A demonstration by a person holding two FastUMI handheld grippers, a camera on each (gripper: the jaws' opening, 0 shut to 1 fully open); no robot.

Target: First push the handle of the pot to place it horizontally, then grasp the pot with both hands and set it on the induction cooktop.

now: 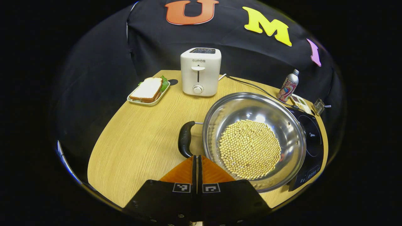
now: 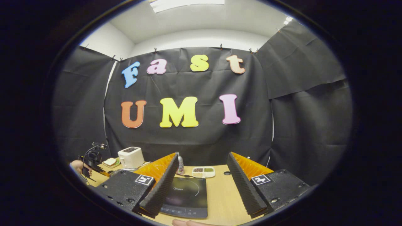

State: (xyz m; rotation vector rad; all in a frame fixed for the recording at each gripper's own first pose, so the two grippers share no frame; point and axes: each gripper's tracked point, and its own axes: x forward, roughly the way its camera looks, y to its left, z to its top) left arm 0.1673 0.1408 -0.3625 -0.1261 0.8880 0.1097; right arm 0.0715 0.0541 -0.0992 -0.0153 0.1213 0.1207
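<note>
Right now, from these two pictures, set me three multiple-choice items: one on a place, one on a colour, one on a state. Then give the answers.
1. Where does the sandwich lie?
A. in the pot
B. on a tray left of the toaster
C. on the cooktop

2. What colour is the pot handle?
A. black
B. red
C. white

3. How do the two tools stand?
A. both shut
B. left open, right shut
C. left shut, right open

Answers:
1. B: the left gripper view shows it on the tray beside the toaster.
2. A: the handle on the pot of beans is black.
3. C: the left tool has its fingers together on nothing, just short of the handle, while the right tool has a wide gap above the cooktop.
</note>
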